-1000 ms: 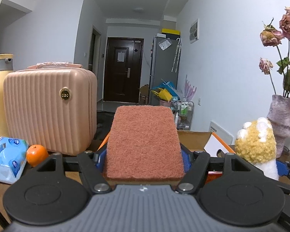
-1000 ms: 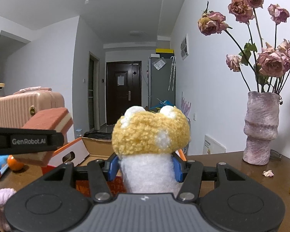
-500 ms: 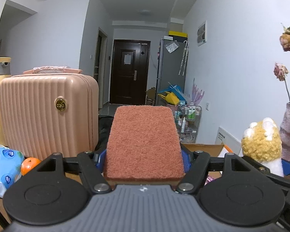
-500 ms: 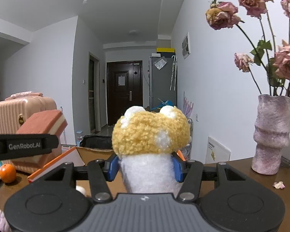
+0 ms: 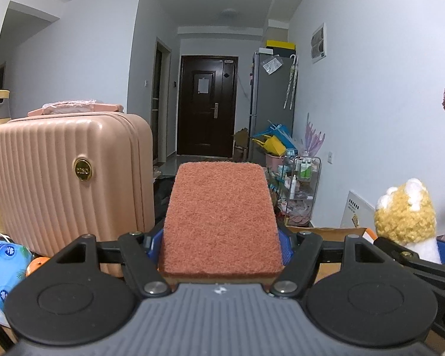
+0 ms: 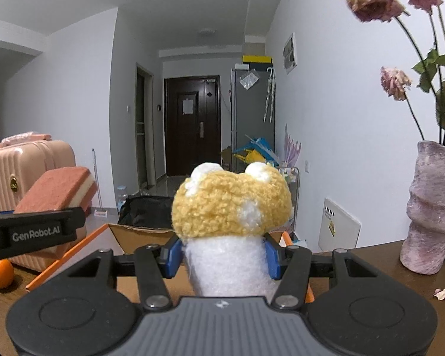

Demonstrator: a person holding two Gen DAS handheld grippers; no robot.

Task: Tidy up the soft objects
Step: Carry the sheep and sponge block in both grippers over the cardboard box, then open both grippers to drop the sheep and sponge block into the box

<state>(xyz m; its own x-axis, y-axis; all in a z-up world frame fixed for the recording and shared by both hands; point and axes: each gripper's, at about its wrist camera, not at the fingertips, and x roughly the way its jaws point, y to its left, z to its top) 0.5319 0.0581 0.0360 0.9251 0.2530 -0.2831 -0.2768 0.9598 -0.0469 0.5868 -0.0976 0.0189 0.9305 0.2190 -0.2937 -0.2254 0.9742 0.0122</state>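
A rust-red scouring sponge (image 5: pixel 221 216) with a pale foam base fills the middle of the left wrist view, and my left gripper (image 5: pixel 219 247) is shut on its two sides. The same sponge (image 6: pixel 57 188) shows at the left of the right wrist view, held in the air. A plush mushroom (image 6: pixel 233 216) with a curly yellow cap and white stem stands between the blue pads of my right gripper (image 6: pixel 224 256), which is shut on its stem. In the left wrist view the mushroom (image 5: pixel 406 216) appears at the far right. An open cardboard box (image 6: pixel 139 233) with orange flaps lies just beyond both grippers.
A pink ribbed suitcase (image 5: pixel 71 184) stands at the left, with an orange (image 6: pixel 3 273) and a blue tissue pack (image 5: pixel 3 267) at its foot. A purple vase (image 6: pixel 433 207) of dried roses stands on the brown table (image 6: pixel 379 264) at the right. A hallway runs behind.
Both grippers have moved forward together with their loads. The suitcase has slid left and grown in the left view, and the vase has slid toward the right edge.
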